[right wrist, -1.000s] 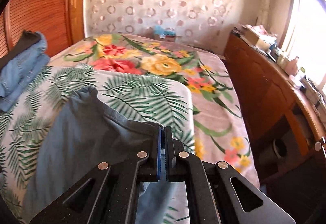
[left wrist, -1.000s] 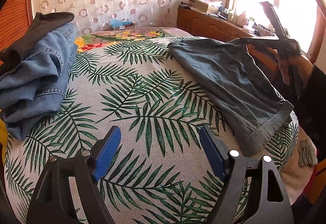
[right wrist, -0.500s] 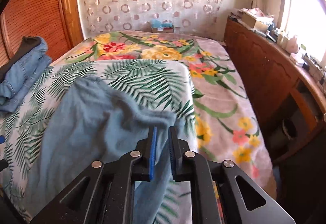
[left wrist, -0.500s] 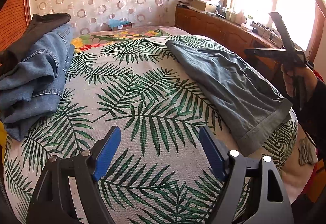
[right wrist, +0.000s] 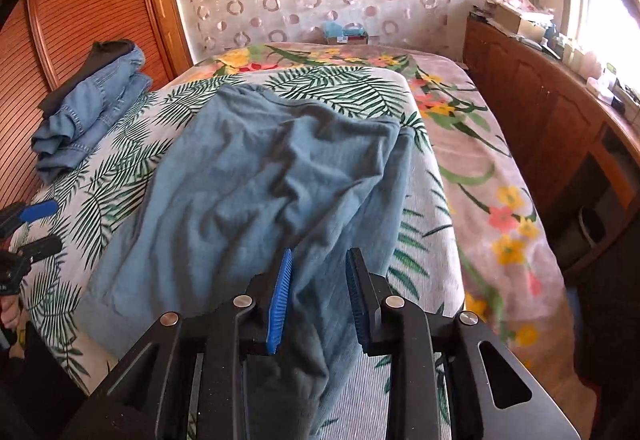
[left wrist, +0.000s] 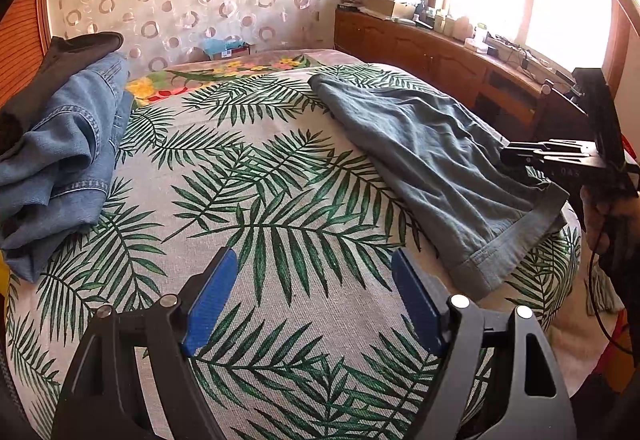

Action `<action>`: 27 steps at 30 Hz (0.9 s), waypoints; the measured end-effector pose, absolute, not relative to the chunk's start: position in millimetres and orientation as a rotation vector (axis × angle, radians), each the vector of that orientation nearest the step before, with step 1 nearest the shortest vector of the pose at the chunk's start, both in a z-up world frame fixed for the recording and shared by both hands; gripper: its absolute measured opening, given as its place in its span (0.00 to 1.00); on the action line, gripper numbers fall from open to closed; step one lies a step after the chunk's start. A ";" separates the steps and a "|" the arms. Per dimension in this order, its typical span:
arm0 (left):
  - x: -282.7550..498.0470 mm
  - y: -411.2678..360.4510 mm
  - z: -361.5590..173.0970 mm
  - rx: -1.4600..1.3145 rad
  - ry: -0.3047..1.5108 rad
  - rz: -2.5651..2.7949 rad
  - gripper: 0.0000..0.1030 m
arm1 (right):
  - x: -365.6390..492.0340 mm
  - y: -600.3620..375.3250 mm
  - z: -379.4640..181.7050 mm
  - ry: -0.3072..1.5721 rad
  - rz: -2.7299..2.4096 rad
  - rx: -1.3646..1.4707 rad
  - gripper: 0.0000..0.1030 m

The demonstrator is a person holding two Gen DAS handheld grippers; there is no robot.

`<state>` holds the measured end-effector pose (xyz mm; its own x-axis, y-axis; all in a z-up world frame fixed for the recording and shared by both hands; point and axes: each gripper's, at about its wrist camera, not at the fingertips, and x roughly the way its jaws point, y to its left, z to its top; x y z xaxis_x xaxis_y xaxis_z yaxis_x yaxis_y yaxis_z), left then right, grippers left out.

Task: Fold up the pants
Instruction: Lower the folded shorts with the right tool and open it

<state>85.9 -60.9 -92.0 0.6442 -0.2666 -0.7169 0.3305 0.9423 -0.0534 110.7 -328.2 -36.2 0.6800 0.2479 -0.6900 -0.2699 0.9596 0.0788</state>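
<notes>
The right gripper [right wrist: 318, 296] has just been opening and has let go of the blue pants [right wrist: 256, 196], which a second ago it pinched. The pants lie flat on the leafy bed cover [left wrist: 260, 208], reaching toward 12 o'clock. The left gripper [left wrist: 308, 304] stays wide open, holding nothing.

Black tool [left wrist: 310, 296], blue ribbed pads [right wrist: 280, 300]

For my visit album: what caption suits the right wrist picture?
Right tool, its jaws just opened, lets go of blue-grey pants lying on the palm-leaf bedspread.
</notes>
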 end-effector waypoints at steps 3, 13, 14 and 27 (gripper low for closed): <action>86.3 -63.4 -93.1 0.087 0.807 -0.345 0.78 | 104.8 -333.3 -38.3 0.776 0.309 -0.017 0.02; 89.0 -70.1 -91.4 0.095 0.805 -0.360 0.78 | 83.8 -358.5 -28.0 0.754 0.279 -0.003 0.02; 90.7 -73.8 -89.9 0.102 0.800 -0.367 0.78 | 85.8 -358.6 -25.3 0.748 0.274 -0.004 0.03; 126.1 -129.7 -78.4 0.143 0.732 -0.437 0.78 | 166.6 -367.1 -16.3 0.698 0.245 -0.003 0.23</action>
<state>126.1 -129.7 -78.4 0.6585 -0.3352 -0.6738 0.4335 0.9008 -0.0245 166.6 -367.1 -16.3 0.7384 0.2218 -0.6368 -0.2239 0.9714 0.0786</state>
